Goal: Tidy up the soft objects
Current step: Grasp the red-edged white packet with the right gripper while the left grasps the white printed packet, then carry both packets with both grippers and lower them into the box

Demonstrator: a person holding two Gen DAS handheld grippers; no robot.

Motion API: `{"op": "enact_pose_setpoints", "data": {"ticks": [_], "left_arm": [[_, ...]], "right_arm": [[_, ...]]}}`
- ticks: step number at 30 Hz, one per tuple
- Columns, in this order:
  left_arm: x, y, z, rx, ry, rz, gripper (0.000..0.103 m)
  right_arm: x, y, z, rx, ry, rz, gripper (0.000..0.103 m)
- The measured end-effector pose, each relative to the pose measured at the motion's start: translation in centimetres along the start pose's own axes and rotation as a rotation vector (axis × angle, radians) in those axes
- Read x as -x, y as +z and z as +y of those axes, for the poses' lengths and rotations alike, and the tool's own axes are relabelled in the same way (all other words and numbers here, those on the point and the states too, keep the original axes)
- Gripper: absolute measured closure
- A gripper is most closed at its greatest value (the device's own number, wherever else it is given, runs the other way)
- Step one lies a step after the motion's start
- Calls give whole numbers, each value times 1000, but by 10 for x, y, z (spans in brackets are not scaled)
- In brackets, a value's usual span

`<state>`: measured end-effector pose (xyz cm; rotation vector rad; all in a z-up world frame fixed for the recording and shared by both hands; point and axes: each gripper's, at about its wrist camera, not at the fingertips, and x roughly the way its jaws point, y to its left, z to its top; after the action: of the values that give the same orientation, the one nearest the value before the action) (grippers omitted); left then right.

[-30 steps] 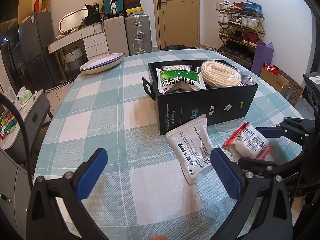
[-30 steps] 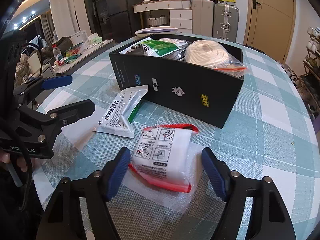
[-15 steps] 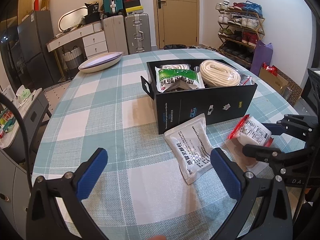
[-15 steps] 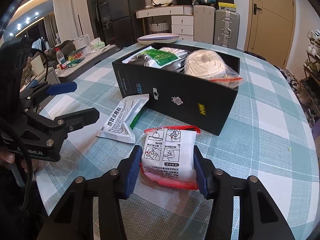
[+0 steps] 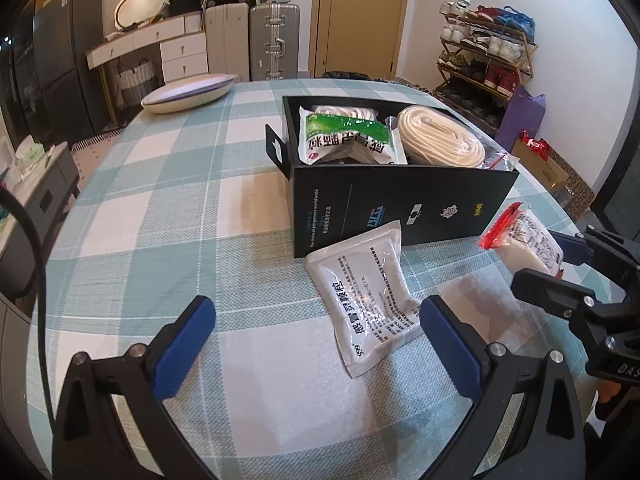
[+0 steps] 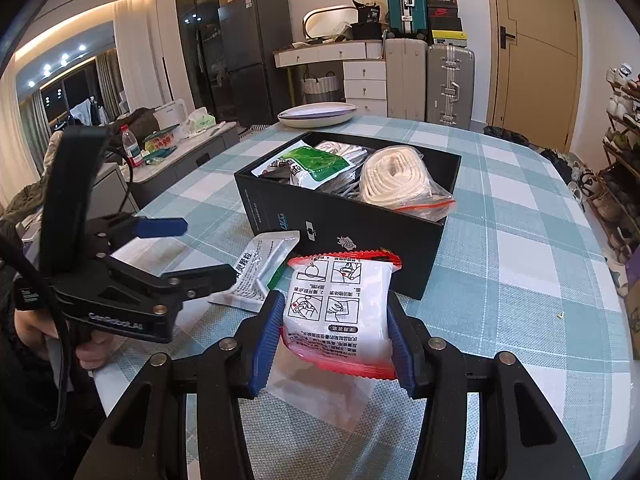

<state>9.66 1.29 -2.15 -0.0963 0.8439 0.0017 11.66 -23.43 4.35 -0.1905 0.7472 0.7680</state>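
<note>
While right tongs point(image 6: 334, 332) pinch the red-edged pouch point(image 6: 340, 308), left tongs point(image 5: 316, 340) gape.

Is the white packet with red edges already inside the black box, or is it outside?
Outside. The white packet with red edges sits clamped in the right gripper, in front of the black cardboard box.

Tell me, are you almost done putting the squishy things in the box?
Nearly. Already in the black box: a green packet and a bagged coil of white rope. In hand: the right gripper has its jaws shut on the red-edged white pouch, lifted just in front of the box. Left to do: the flat white packet lies on the tablecloth ahead of the open left gripper.
</note>
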Motion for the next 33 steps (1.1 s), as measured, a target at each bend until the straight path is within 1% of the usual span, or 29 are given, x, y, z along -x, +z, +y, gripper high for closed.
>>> {"op": "enact_pose_setpoints", "data": {"ticks": [3, 7, 9, 11, 12, 14, 15, 18, 20, 22, 23, 25, 29, 33], "left_arm": [[-8, 1, -2, 20, -5, 24, 2], [-13, 4, -11, 13, -18, 37, 2], [-15, 5, -15, 5, -22, 44, 4], [-19, 7, -18, 3, -26, 54, 11], [-21, 8, -20, 5, -29, 58, 12], [-25, 10, -22, 11, -43, 69, 17], [-26, 10, -22, 9, -40, 65, 18], [-25, 11, -26, -7, -43, 59, 28], [-25, 11, -27, -15, -52, 54, 41], [-24, 11, -26, -28, -41, 52, 47], [-24, 11, -27, -38, -40, 51, 52], [-23, 10, -29, -54, -48, 54, 55], [-21, 9, -34, -77, -51, 51, 63], [-19, 8, -35, -89, -56, 49, 67]], "right_arm": [[3, 0, -2, -5, 6, -6, 53], [2, 0, -5, -10, 11, -7, 53], [2, -1, -7, -15, 9, -6, 53], [2, -1, -8, -18, 8, -7, 53], [2, -1, -9, -18, 8, -8, 53], [2, -1, -10, -19, 7, -9, 53], [2, -1, -10, -20, 7, -10, 53], [3, -1, -11, -23, 6, -15, 53], [3, -1, -12, -25, 4, -17, 53], [4, -1, -12, -24, 1, -17, 53], [4, -1, -12, -23, -3, -17, 53], [3, -1, -13, -23, -5, -18, 53], [3, -1, -12, -21, -7, -16, 53], [3, -1, -12, -20, -6, -15, 53]]}}
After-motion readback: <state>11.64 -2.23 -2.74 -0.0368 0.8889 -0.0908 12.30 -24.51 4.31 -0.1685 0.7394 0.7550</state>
